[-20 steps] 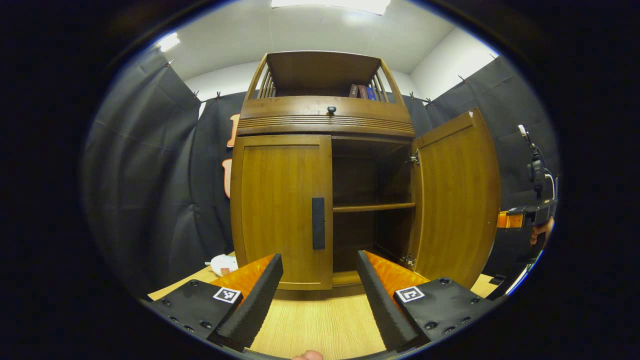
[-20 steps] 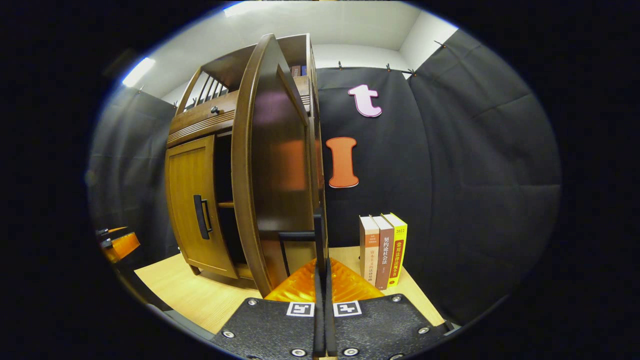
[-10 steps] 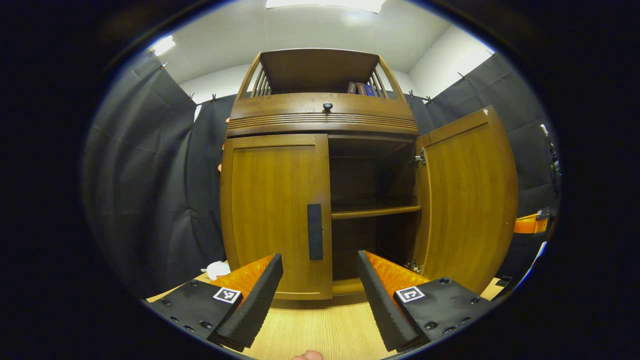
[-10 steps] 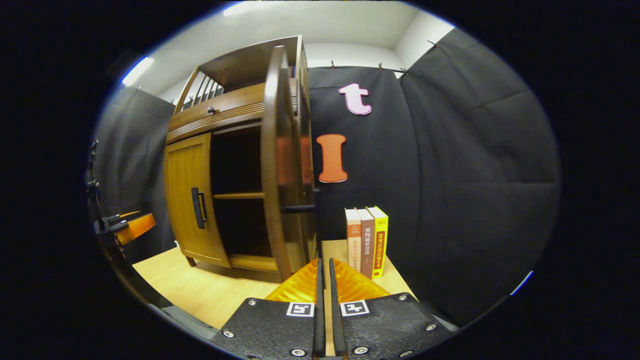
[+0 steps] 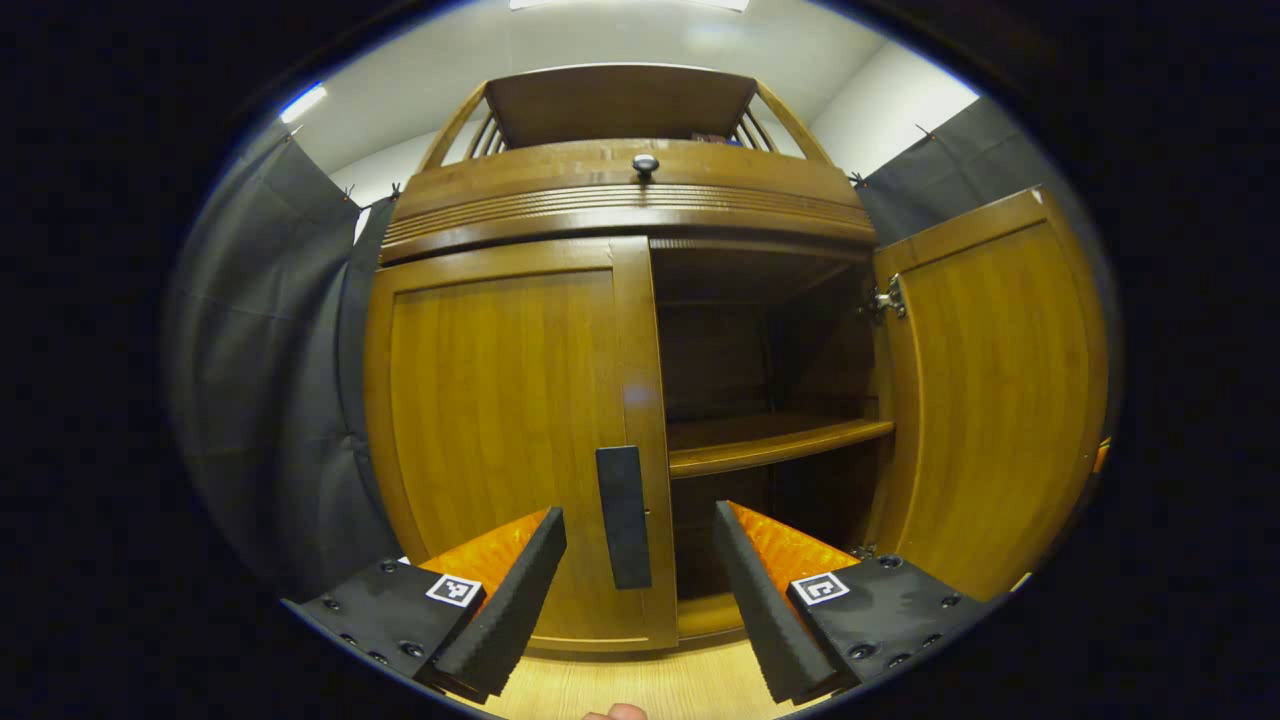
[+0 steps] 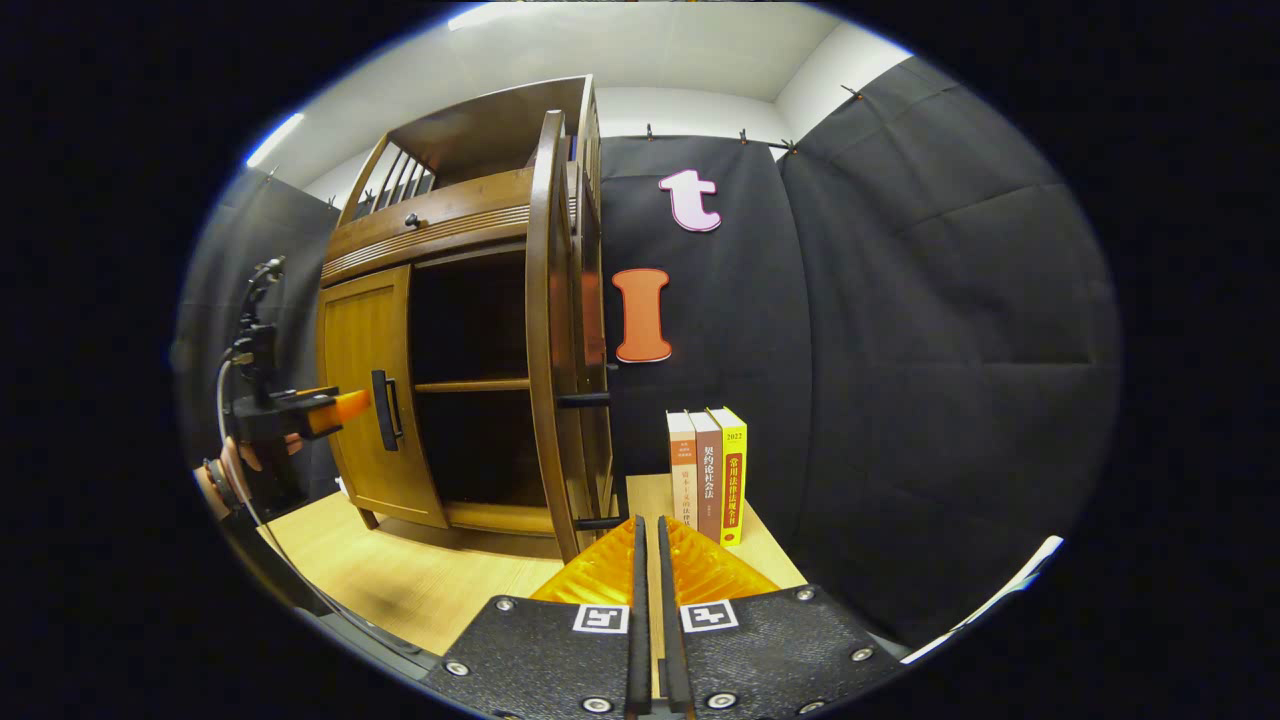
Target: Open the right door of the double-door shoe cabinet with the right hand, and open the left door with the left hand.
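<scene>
The cabinet [image 5: 640,200] stands on the tabletop [image 6: 400,580] and takes up the centre of the left gripper view. Its right door [image 5: 990,390], at the right of that frame, is swung wide, baring a shelf [image 5: 770,445] in the dark inside. The left door [image 5: 510,430] is flush and not yet opened.

The left gripper [image 5: 640,570] sits low centre in its own view, jaws spread wide with the left door's handle [image 5: 623,515] standing between them but not yet gripped. In the right gripper view the same gripper appears at mid left, just beside that handle. The right gripper [image 6: 650,590], low centre of its view, has its jaws pressed nearly together on nothing, apart from the right door's edge [image 6: 545,330]; three books [image 6: 708,470] stand just right of it.

The door looks like stiff, solid wood on side hinges [image 5: 885,300], so it should swing freely without flexing. The handle is a slim upright bar, probably smooth; pinching it across its middle would likely hold best. Pulling on an arc about the left hinges, rather than straight back, should keep the jaws from slipping off.
</scene>
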